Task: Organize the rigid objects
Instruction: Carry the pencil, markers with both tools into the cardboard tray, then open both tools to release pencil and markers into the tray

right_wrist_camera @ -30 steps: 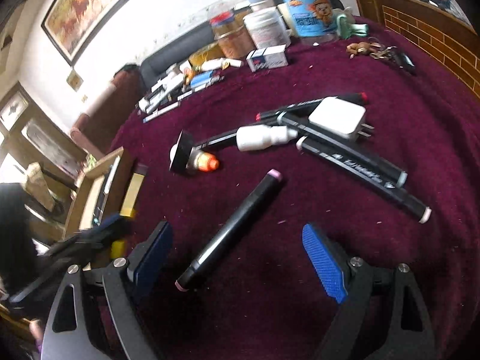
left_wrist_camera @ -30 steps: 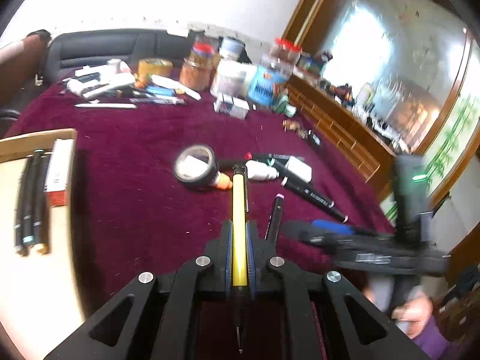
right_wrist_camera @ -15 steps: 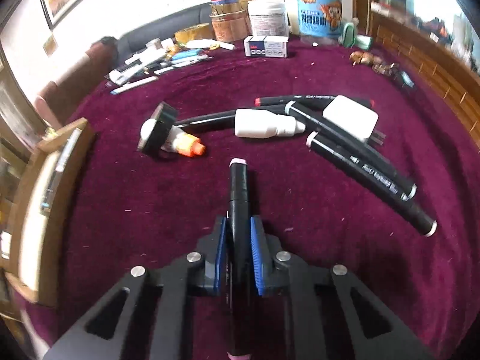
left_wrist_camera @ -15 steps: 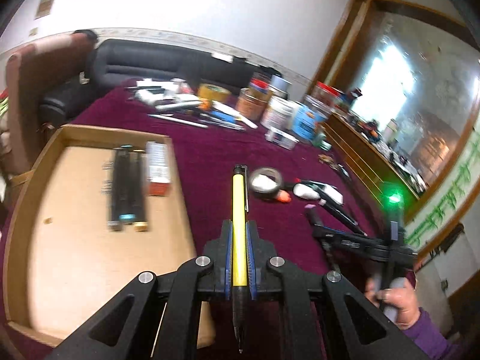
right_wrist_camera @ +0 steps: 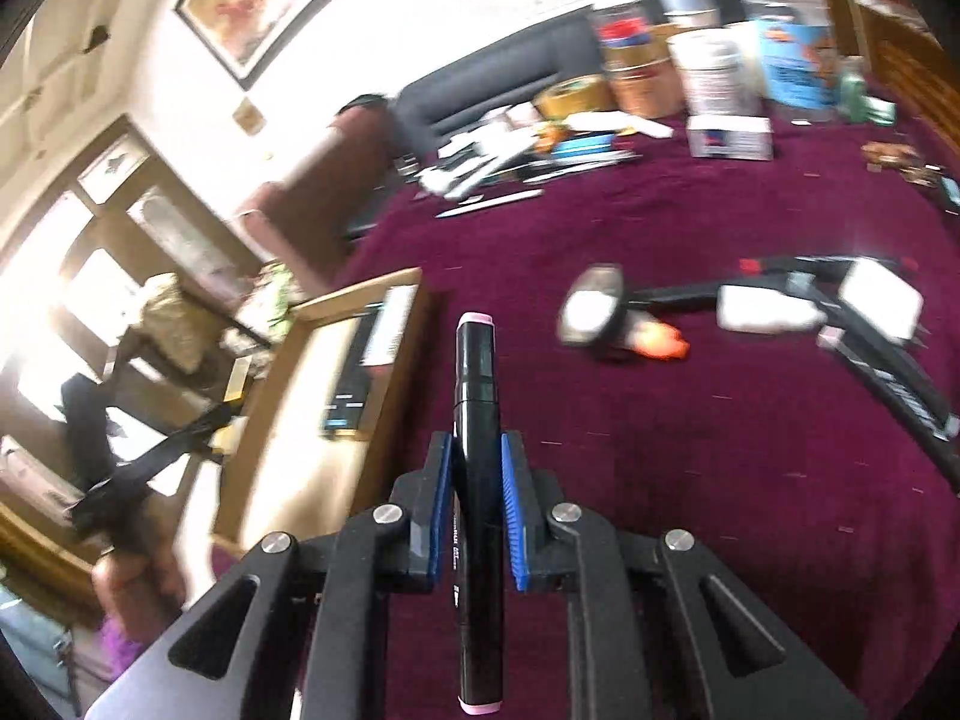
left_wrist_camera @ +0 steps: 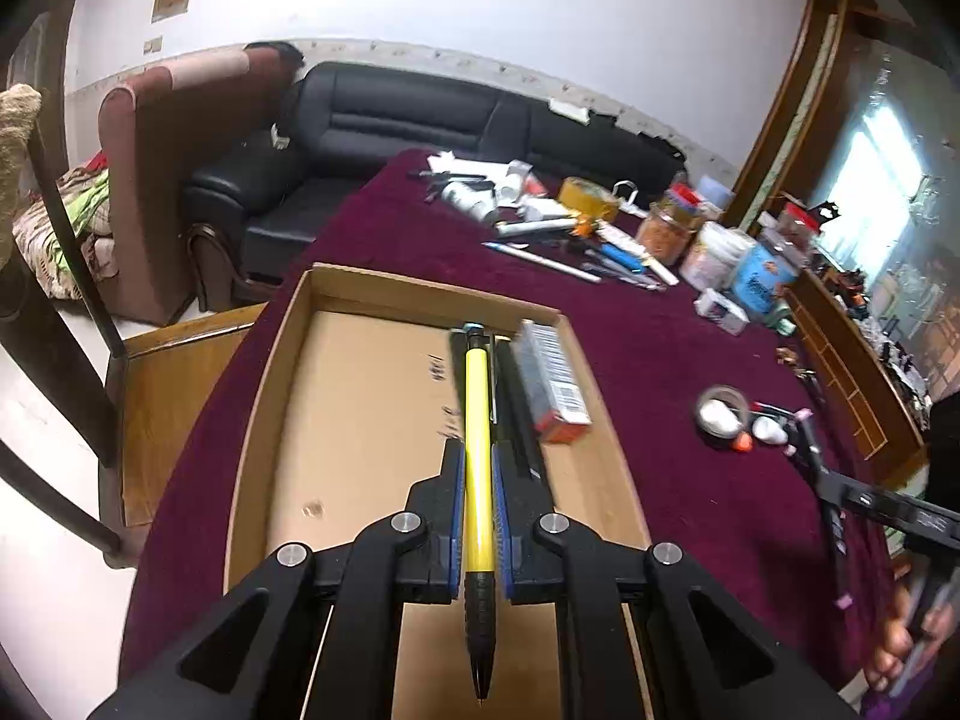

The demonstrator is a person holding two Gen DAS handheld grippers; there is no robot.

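Note:
My left gripper is shut on a yellow pencil and holds it above the shallow cardboard box. In the box lie black markers and a small red-and-white carton. My right gripper is shut on a black marker with pink ends, lifted over the maroon tablecloth, right of the box. The right gripper also shows at the right edge of the left wrist view.
A tape roll, white bottle, white charger and more black markers lie on the cloth to the right. Jars, tubs and stationery crowd the far side. A black sofa stands behind the table.
My left gripper has swung left with the yellow pencil, from the box's right side to over it. My right gripper has lifted the black marker and turned left toward the box.

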